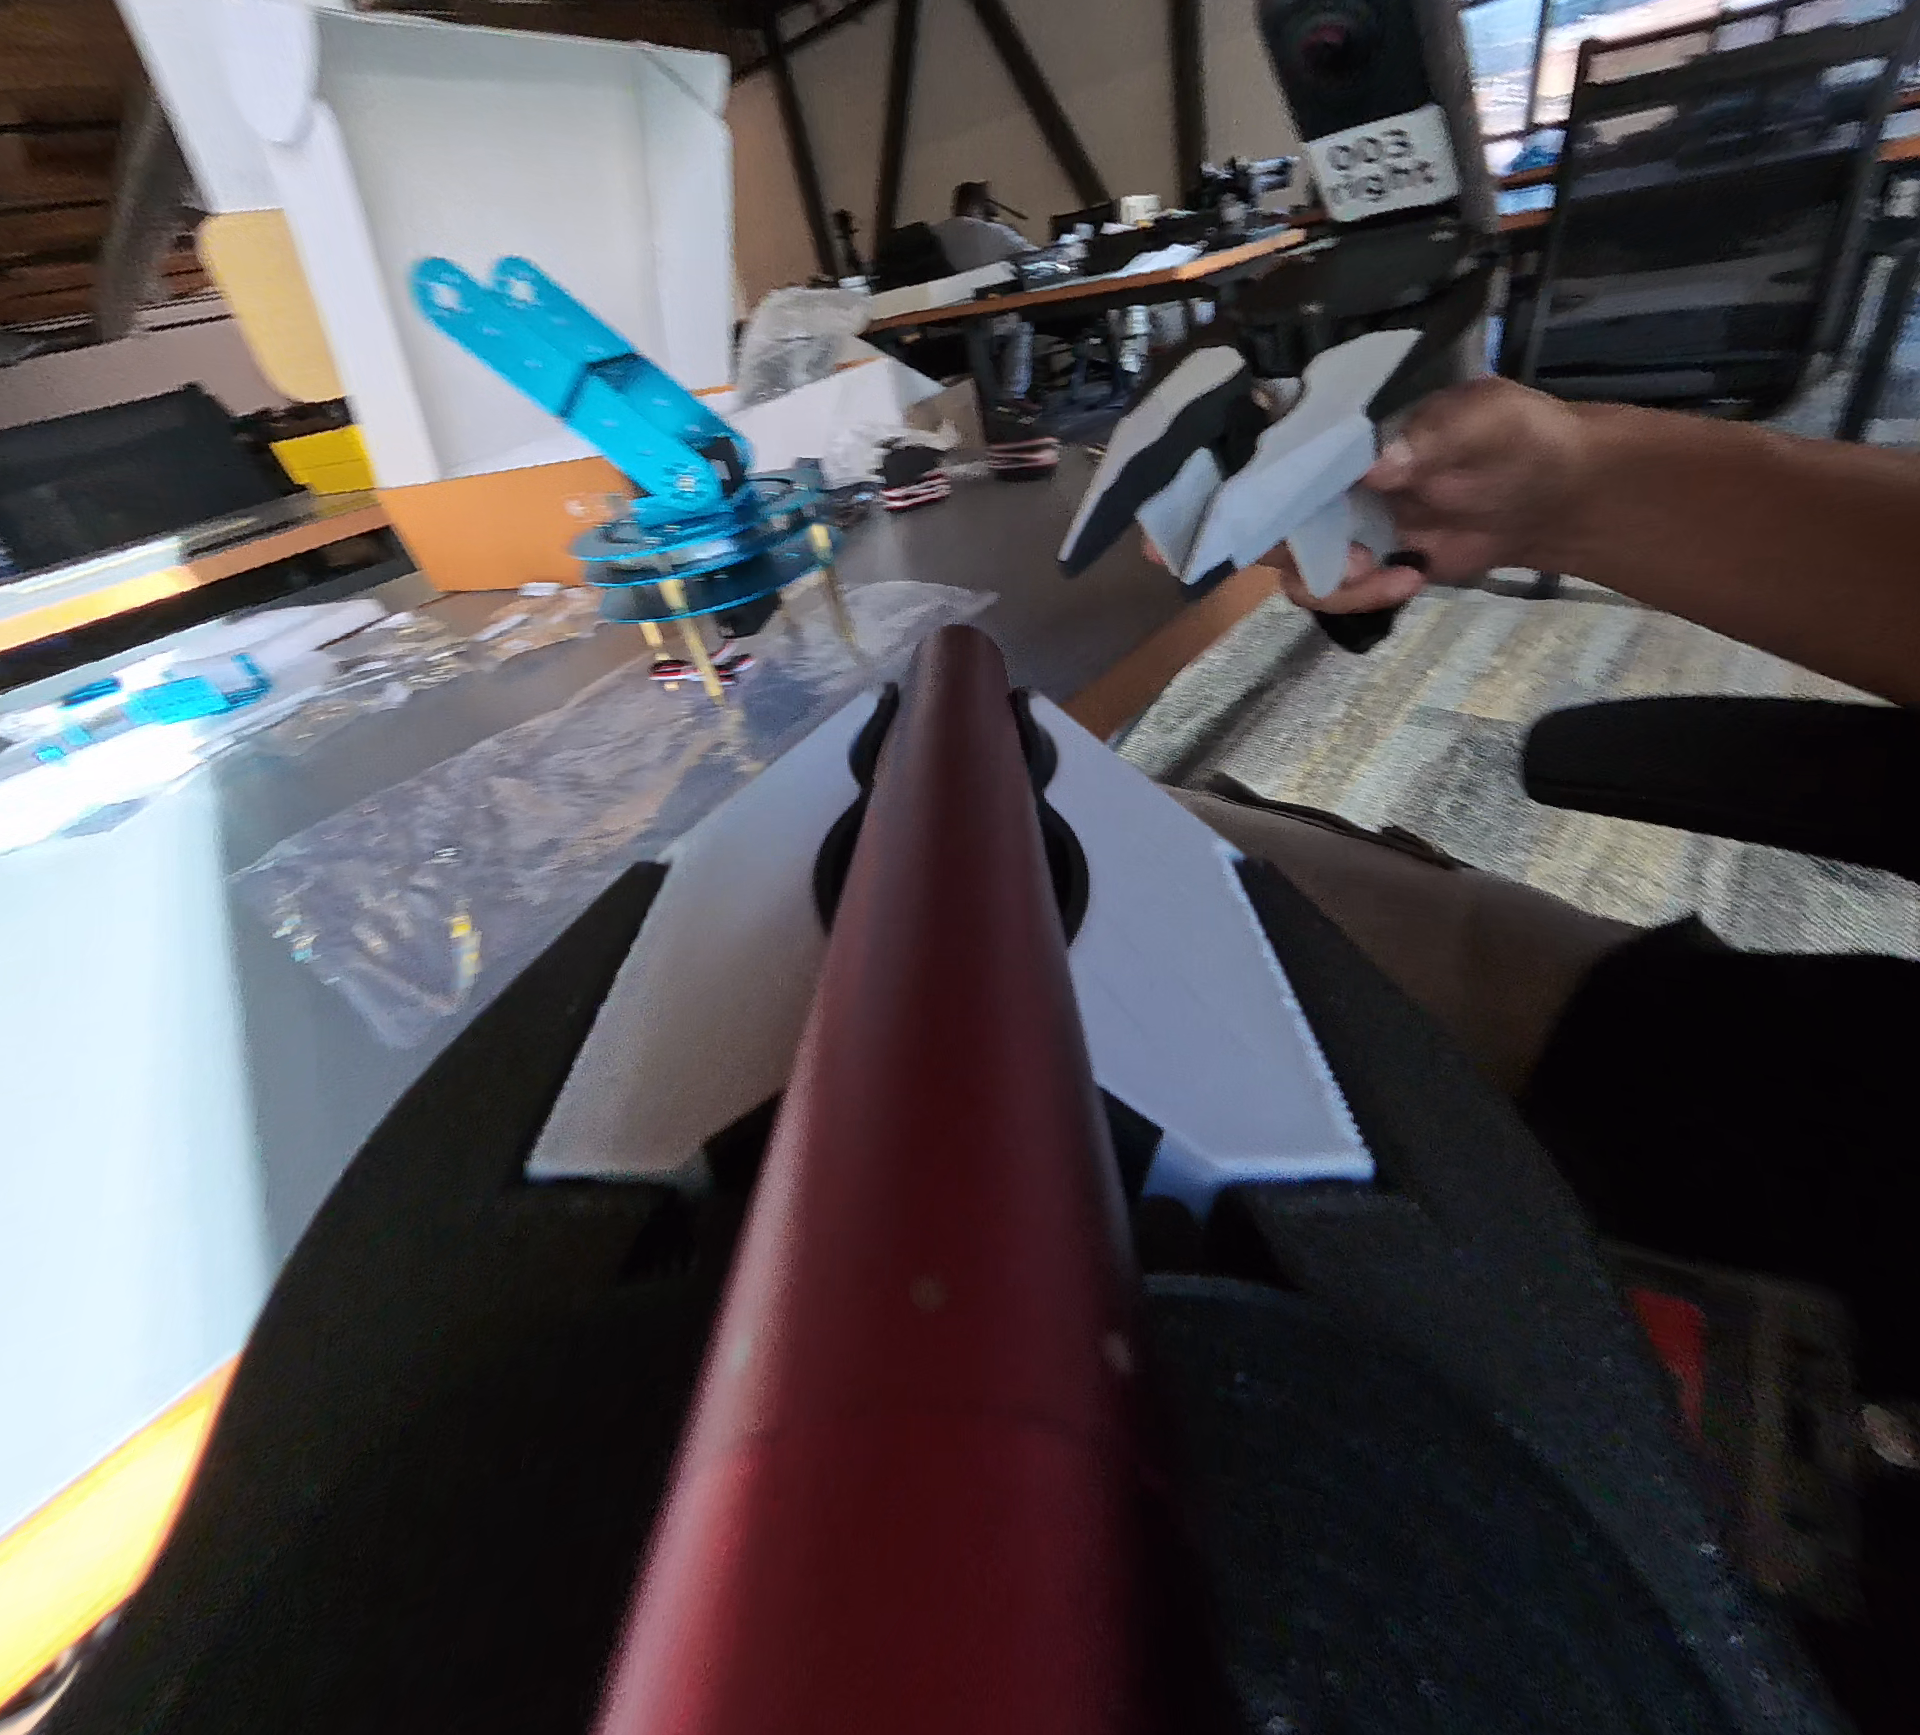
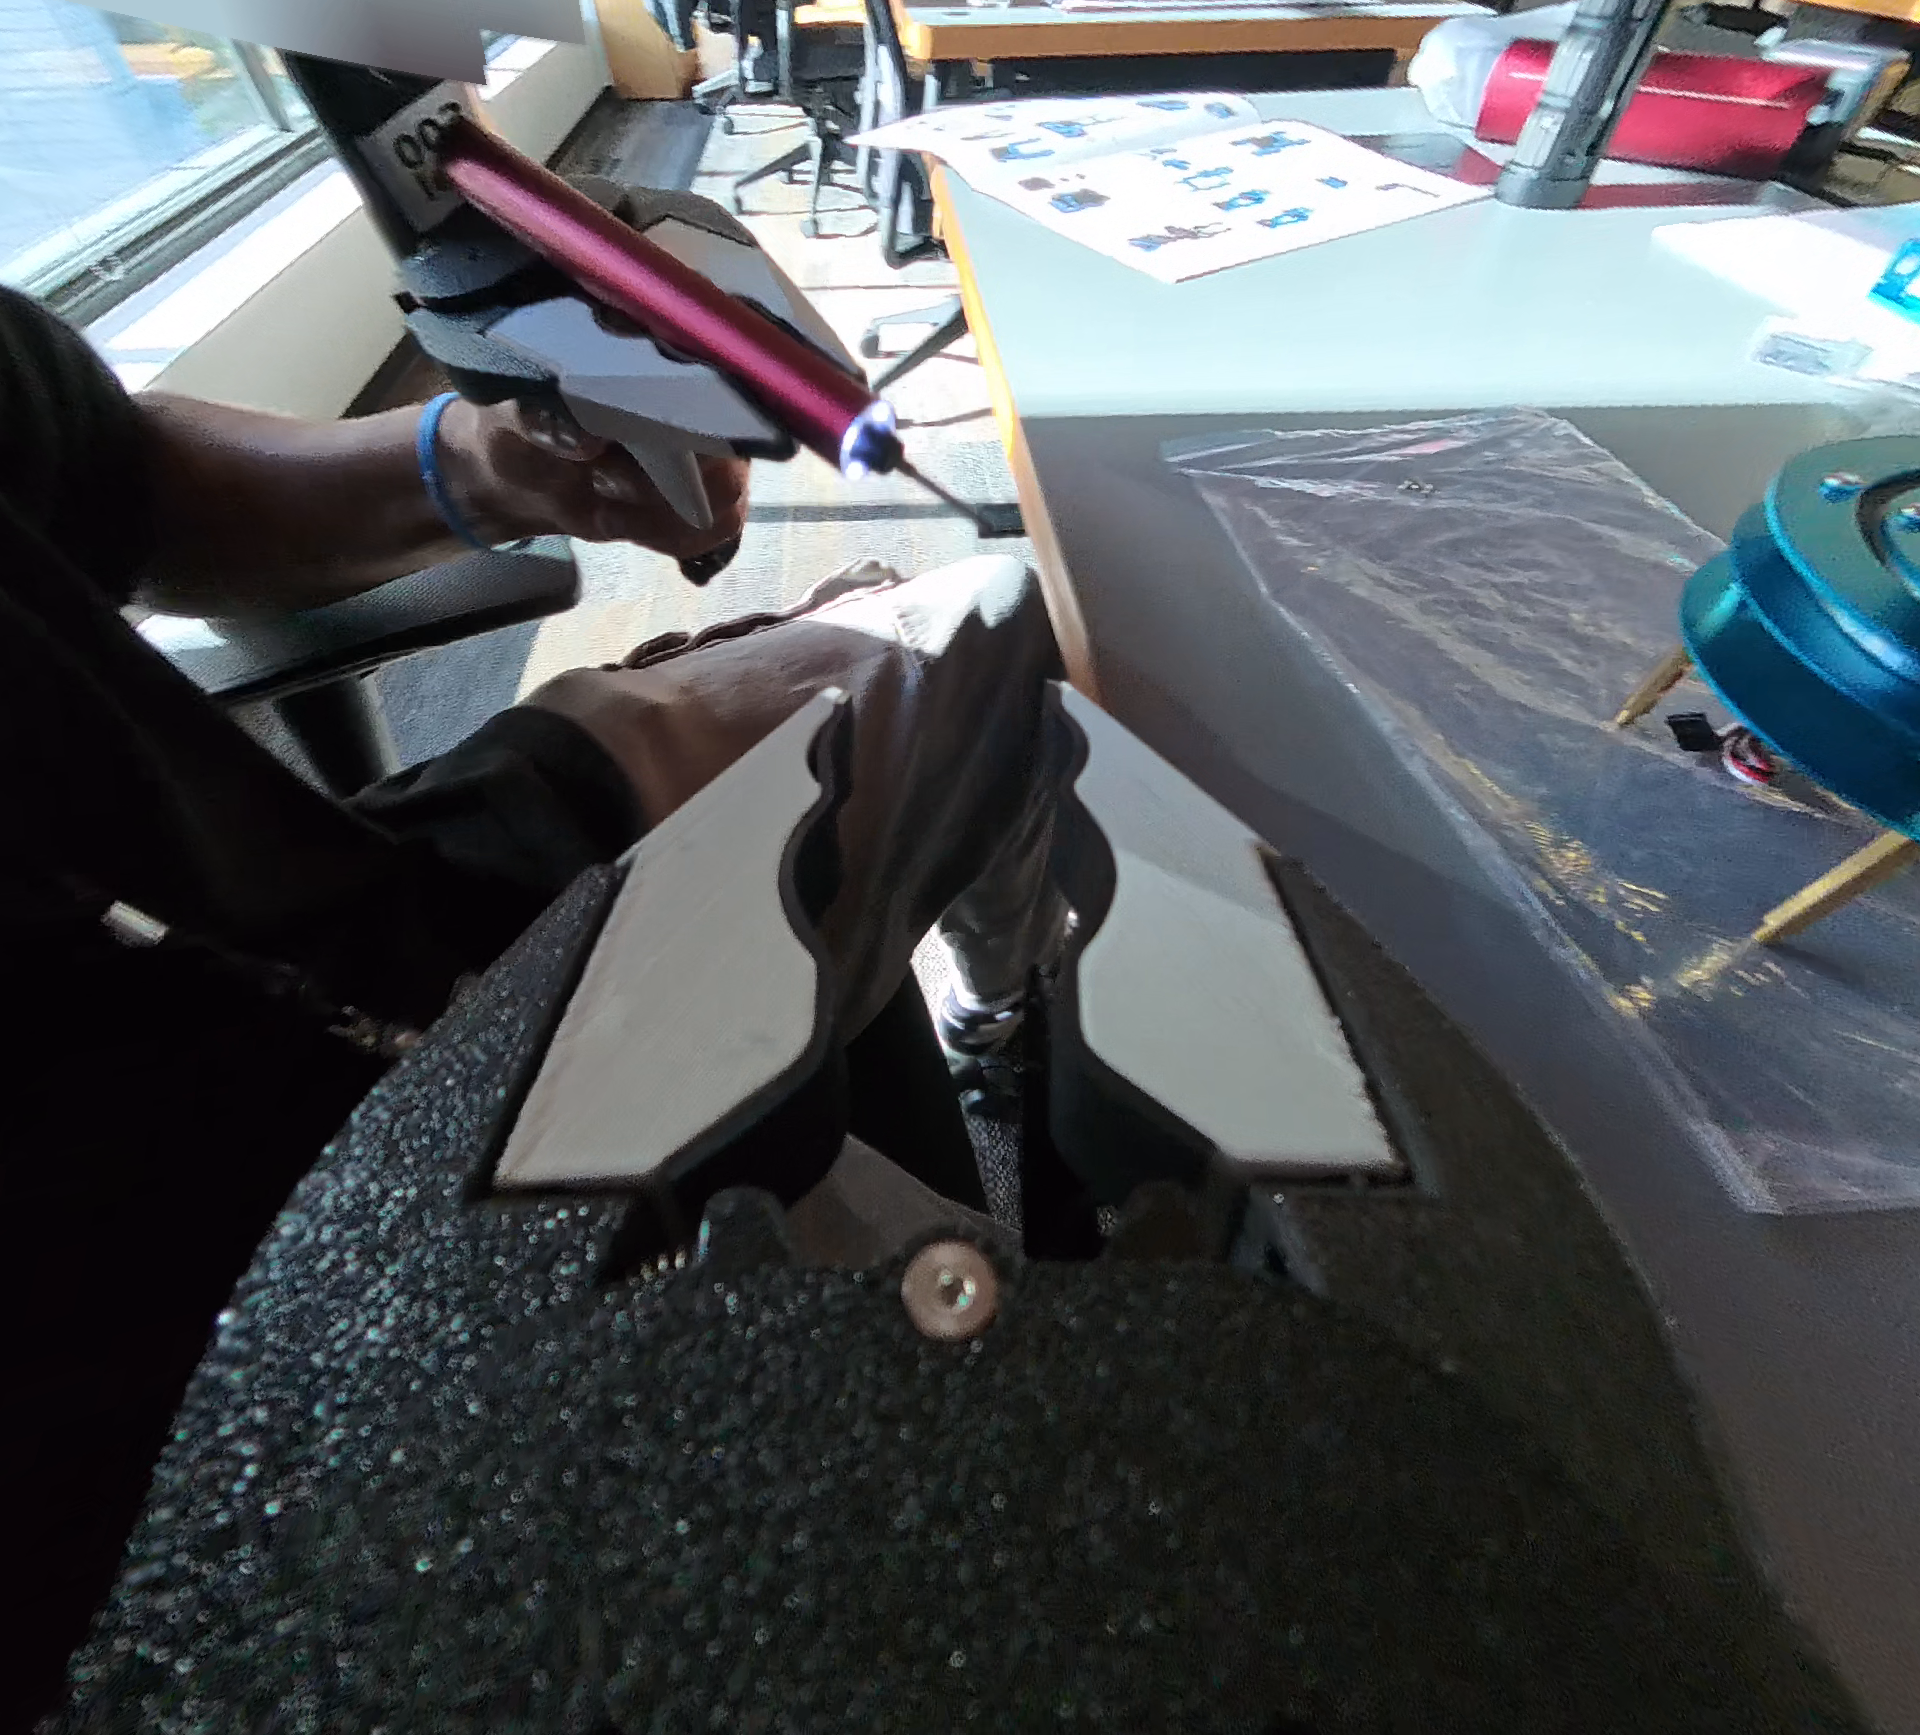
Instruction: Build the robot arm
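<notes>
My left gripper (image 1: 951, 714) is shut on a dark red pen-shaped screwdriver (image 1: 914, 1114) that runs forward between its fingers. It points at a blue metal robot-arm kit (image 1: 665, 459) standing on brass legs on the dark table (image 1: 935, 532). In the right wrist view the screwdriver (image 2: 665, 293) has a lit tip and a thin bit, held off the table's edge. My right gripper (image 2: 951, 709) is open and empty above the person's knee (image 2: 831, 677), beside the table edge. It also shows in the left wrist view (image 1: 1195, 490), held by a hand. The kit's blue round base (image 2: 1818, 646) is to its right.
A clear plastic bag (image 2: 1455, 646) lies flat on the table before the kit. An open white and orange box (image 1: 468, 231) stands behind the kit. A printed parts sheet (image 2: 1174, 179) lies farther along. A black chair armrest (image 1: 1714, 771) is at the right.
</notes>
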